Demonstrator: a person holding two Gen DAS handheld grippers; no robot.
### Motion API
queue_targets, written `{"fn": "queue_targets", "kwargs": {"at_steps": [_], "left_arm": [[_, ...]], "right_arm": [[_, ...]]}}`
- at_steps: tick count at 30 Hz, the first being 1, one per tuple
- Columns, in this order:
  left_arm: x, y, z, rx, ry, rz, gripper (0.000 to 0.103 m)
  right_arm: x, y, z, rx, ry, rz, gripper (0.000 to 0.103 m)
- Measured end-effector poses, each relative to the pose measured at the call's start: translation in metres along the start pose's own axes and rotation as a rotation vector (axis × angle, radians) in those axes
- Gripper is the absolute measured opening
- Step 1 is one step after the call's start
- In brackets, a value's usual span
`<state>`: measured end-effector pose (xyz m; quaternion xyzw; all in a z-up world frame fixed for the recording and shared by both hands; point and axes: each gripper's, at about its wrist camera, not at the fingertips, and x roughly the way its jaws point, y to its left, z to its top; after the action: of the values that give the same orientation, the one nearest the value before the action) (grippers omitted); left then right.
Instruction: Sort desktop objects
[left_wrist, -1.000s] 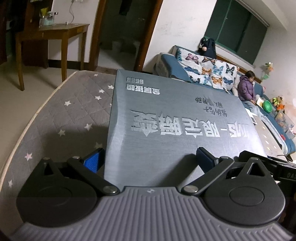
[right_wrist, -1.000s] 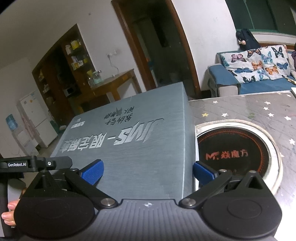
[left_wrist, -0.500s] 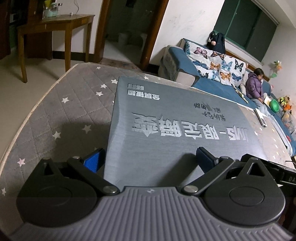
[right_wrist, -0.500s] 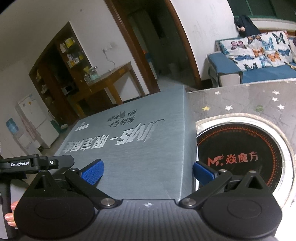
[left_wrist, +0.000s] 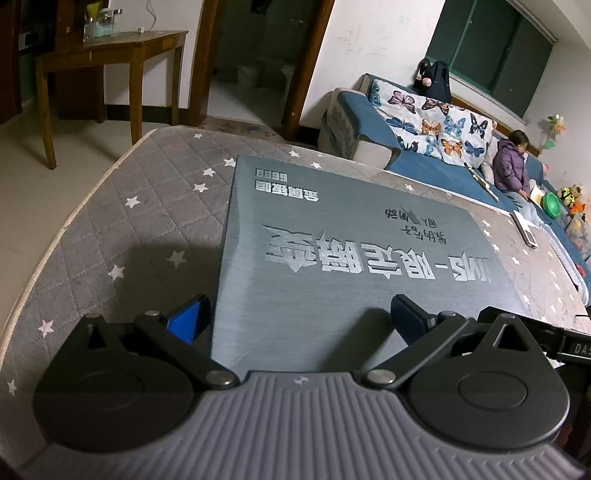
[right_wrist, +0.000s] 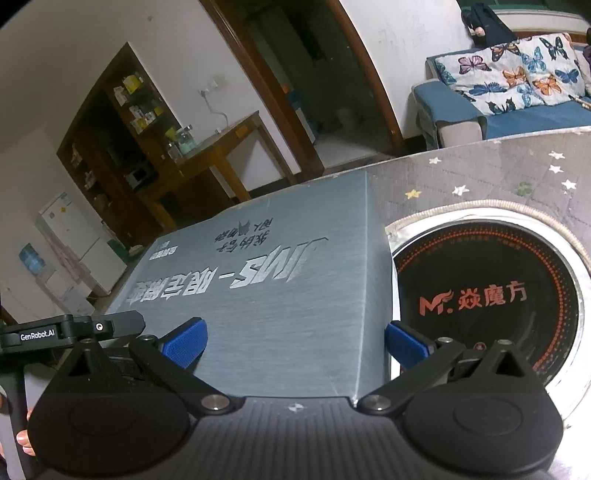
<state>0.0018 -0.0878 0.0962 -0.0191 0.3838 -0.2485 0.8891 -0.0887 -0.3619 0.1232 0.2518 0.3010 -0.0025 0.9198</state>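
Left wrist view: one large grey box (left_wrist: 332, 266) with silver lettering lies flat on the star-quilted table cover (left_wrist: 122, 229), filling the frame from 6 to 1 o'clock. The left gripper (left_wrist: 295, 317) has its jaws spread wide across the box's near edge, one blue pad off its left side, the other over the lid (whether they press it, I cannot tell). At 3 o'clock lies one white remote (left_wrist: 524, 229). From the right wrist, the right gripper (right_wrist: 295, 343) likewise straddles the box (right_wrist: 266, 295), jaws wide. One round induction cooktop (right_wrist: 491, 295) sits just beside the box at 3 o'clock.
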Motion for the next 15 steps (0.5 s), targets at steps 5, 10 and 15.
{"fn": "queue_targets", "kwargs": {"at_steps": [5,10,15], "left_arm": [[0.002,0.001,-0.001,0.006,0.013,0.005,0.102],[0.009,0.004,-0.002,-0.013,0.037,0.003,0.102],[0.012,0.005,-0.002,-0.019,0.047,0.007,0.102]], "right_arm": [[0.001,0.0,-0.001,-0.005,0.01,-0.002,0.103],[0.003,0.0,-0.002,-0.007,0.016,-0.005,0.103],[0.007,0.0,-0.003,-0.012,0.025,-0.014,0.103]]}}
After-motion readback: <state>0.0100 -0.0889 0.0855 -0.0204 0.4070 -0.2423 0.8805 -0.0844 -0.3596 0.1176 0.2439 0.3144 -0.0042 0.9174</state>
